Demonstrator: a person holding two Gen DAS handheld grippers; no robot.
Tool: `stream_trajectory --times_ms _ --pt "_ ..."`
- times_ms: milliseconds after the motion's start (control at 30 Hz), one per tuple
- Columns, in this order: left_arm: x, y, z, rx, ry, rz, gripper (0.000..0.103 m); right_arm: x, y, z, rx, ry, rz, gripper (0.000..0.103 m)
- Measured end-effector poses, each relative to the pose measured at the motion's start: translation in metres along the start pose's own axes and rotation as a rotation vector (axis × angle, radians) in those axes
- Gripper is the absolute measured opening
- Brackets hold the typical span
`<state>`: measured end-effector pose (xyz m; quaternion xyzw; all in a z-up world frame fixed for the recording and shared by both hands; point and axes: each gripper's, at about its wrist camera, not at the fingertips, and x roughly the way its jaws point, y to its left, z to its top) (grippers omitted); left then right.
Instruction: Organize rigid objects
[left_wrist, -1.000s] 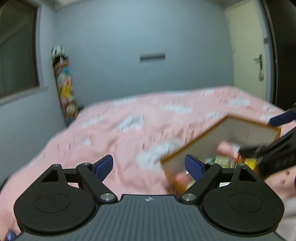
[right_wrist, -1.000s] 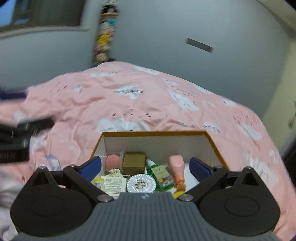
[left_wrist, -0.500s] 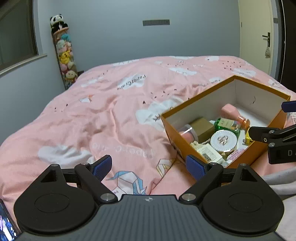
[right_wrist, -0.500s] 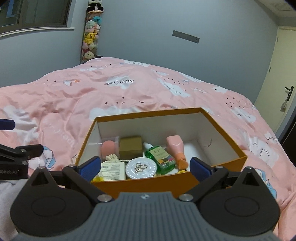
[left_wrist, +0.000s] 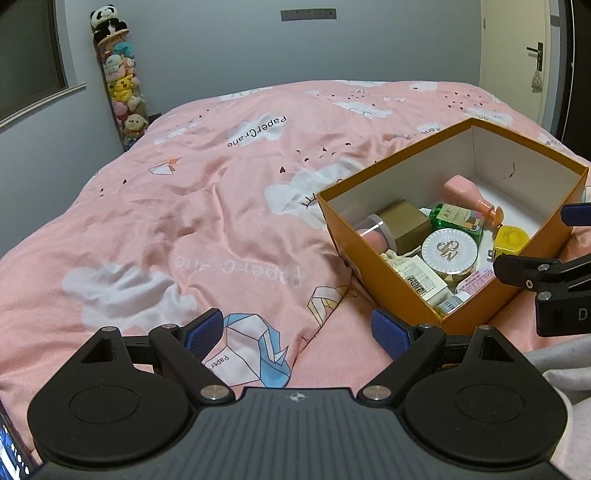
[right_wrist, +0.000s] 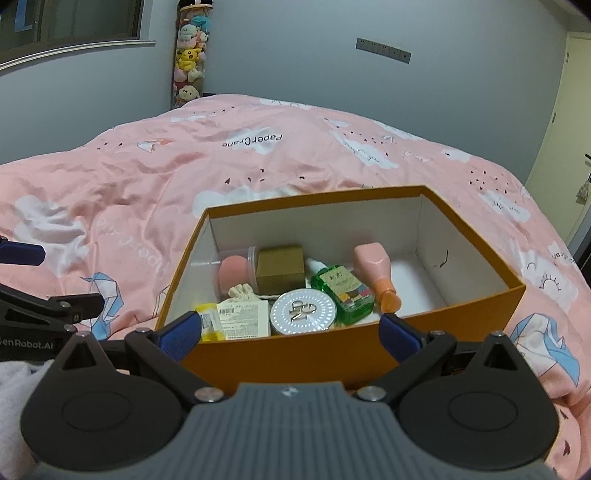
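An orange cardboard box (right_wrist: 472, 314) with a white inside sits on the pink bedspread. In it lie a round white compact (right_wrist: 303, 312), a green bottle (right_wrist: 341, 290), a pink bottle (right_wrist: 375, 269), a gold carton (right_wrist: 280, 271), a pink sponge in a clear case (right_wrist: 232, 273), a white carton (right_wrist: 242, 317) and a yellow item (right_wrist: 208, 321). My right gripper (right_wrist: 291, 334) is open just in front of the box's near wall. My left gripper (left_wrist: 297, 332) is open over the bedspread, left of the box (left_wrist: 487, 299). Neither holds anything.
The pink bedspread (left_wrist: 184, 192) with cloud and paper-crane prints stretches left of and beyond the box. A tall tube of plush toys (left_wrist: 120, 85) stands in the far left corner. A door (left_wrist: 517, 55) is at the far right. Grey cloth (left_wrist: 561, 365) lies at the near right.
A second ago both views were blurred with motion. Both grippers have pulled back from the box and steadied, with little movement in the last half second. Both stayed open.
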<state>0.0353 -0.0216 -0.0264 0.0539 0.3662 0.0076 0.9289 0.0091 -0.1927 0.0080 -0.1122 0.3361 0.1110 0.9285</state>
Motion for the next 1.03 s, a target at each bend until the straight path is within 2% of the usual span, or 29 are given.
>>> stream_trajectory --times_ms 1033 --pt "0.001 0.0012 -0.0006 0.002 -0.001 0.006 0.103 0.0039 0.0029 -0.0009 -0.01 0.026 0.001 0.1"
